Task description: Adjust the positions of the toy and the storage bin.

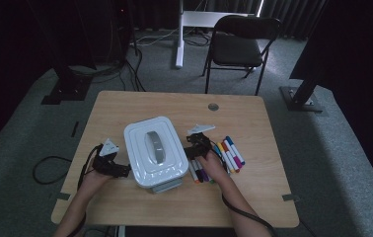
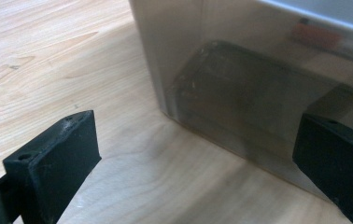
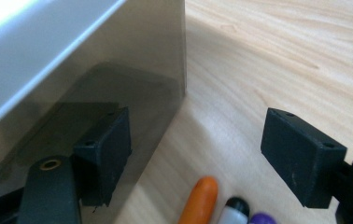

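White lidded box sits between left gripper and right gripper — both spread apart, flanking its sides; no grip yet, lid on, markers outside.

**Both grippers low, jaws wide**

We see two forearms coming in from the bottom of the high view, angled inward toward each other. The left gripper sits low, pointing to the right, its hand wrapped around the body behind it. In its own view the two black jaws stand well apart with nothing pressed between them. The right gripper points leftward and slightly away from us; its jaws are likewise spread wide. Its hand seems, as far as the dim view lets us judge, tilted slightly downward.
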Tool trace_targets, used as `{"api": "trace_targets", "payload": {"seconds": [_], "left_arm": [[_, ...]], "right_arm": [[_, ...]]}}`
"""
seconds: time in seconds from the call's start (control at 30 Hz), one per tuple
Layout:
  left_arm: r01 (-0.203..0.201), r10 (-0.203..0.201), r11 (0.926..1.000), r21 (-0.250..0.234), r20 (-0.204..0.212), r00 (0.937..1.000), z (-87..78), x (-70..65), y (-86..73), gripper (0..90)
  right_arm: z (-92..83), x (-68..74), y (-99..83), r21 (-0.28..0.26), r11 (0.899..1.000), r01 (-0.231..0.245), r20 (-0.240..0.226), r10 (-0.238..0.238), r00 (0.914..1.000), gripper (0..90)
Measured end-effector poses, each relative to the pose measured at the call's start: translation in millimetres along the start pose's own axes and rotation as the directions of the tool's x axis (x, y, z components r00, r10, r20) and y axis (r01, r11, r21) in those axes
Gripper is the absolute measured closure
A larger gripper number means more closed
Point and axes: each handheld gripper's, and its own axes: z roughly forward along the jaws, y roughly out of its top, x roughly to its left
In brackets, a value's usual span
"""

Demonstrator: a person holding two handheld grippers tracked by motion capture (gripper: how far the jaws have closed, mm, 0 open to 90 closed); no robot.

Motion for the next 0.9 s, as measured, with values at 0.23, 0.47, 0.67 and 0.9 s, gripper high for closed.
{"api": "trace_targets", "payload": {"seconds": [0.23, 0.47, 0.67, 0.9], "left_arm": [[-0.032, 0.032, 0.9995, 0.008, 0.025, 0.9992, -5.3, -15.4, -2.9, 0.9], [-0.044, 0.043, 0.999, 0.002, 0.061, 0.9972, -9.8, -32.0, -8.2, 0.8], [-0.054, 0.054, 0.9985, -0.003, 0.089, 0.9946, -12.0, -46.3, -11.6, 0.8], [-0.057, 0.058, 0.9983, -0.009, 0.132, 0.9895, -11.2, -61.2, -15.4, 0.8]], "right_arm": [[-11.1, 3.7, -10.6, 0.003, 1.0, 0.005, -0.019, -0.005, 0.9998, 24.3], [-24.6, 8.6, -23.1, 0.002, 1.0, 0.018, -0.03, -0.017, 0.9994, 24.3], [-36.2, 10.5, -31.9, 0.007, 1.0, 0.026, -0.037, -0.025, 0.999, 24.3], [-47.9, 10.8, -42.1, -0.002, 1.0, 0.026, -0.035, -0.026, 0.999, 24.3]]}}
